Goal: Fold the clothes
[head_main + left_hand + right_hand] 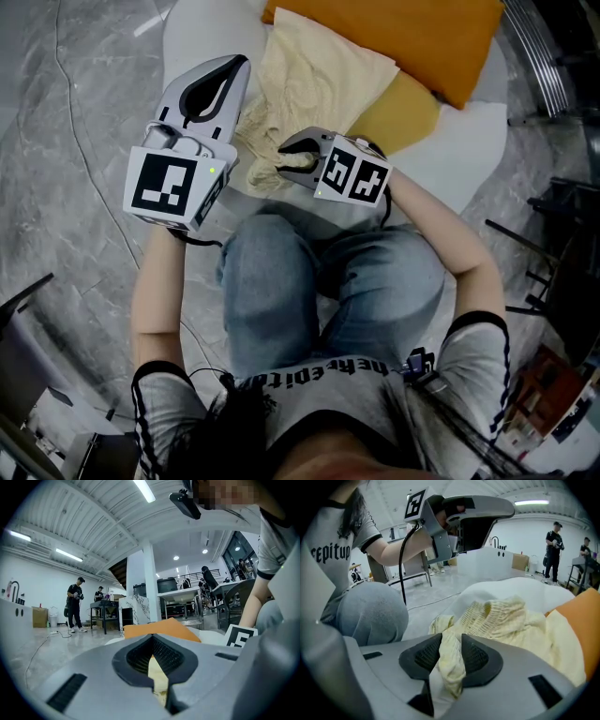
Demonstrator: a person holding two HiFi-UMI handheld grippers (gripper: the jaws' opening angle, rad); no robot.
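1. Grey marble floor (56,112) all round. You sit at a white pad (478,141) that carries the pale yellow garment (309,80) and an orange cushion (412,37) at its far side.
2. Your right gripper (451,641) has its pads on a bunched fold at the garment's near end. Your left gripper (240,64) is held up at the left with its tips together and looks empty.
3. Risk: the pinch is only on a loose bunch, so it can slip out when you pull. The fold then collapses.
4. Risk: a one-handed tug likely drags the whole heap toward your knees instead of spreading it.
5. Risk: the far edge lies against the cushion and may snag there.
6. Long axis, as I judge it, runs from near-left to far-right. The ribbed band (497,611) faces the near end, crumpled.
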